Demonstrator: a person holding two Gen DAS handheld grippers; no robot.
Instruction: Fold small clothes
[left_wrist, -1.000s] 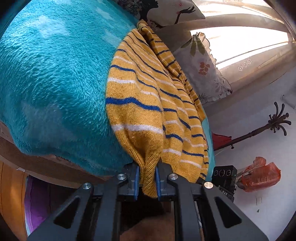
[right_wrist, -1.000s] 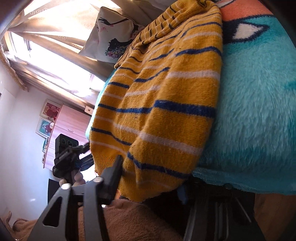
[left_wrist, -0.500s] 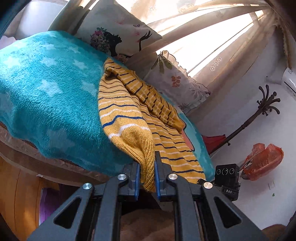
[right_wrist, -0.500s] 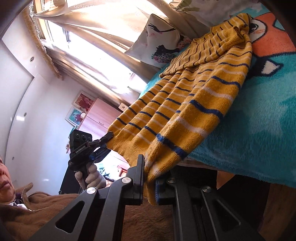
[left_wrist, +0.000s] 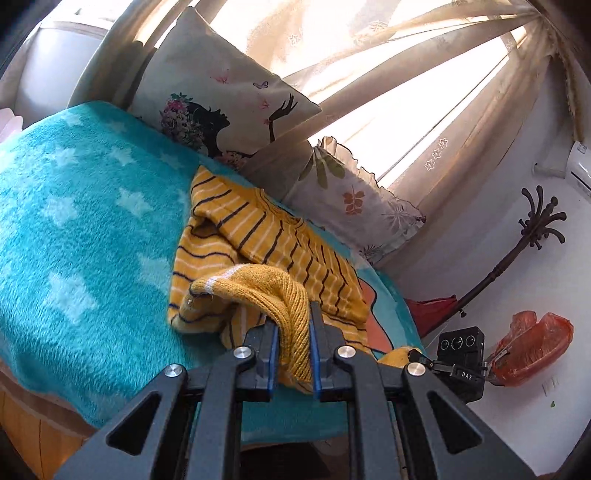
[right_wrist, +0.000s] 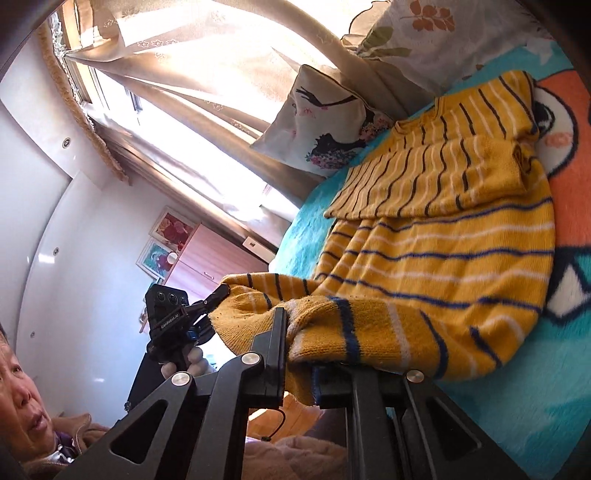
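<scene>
Yellow knitted sweater with blue and white stripes (left_wrist: 258, 240) is laid on a fluffy turquoise blanket with white stars (left_wrist: 74, 229), its lower hem raised off the bedding at two corners. One ribbed hem corner is clamped between the blue-padded jaws of the left gripper (left_wrist: 293, 354). The other hem corner is pinched by the closed jaws of the right gripper (right_wrist: 301, 363), seen also at the sweater's far edge in the left wrist view. One sleeve is folded across the sweater's chest. A white cushion printed with a black silhouette (left_wrist: 221, 99) and a leaf-patterned frilled pillow (left_wrist: 354, 199) are propped against beige curtains (left_wrist: 369, 74) beyond the collar.
</scene>
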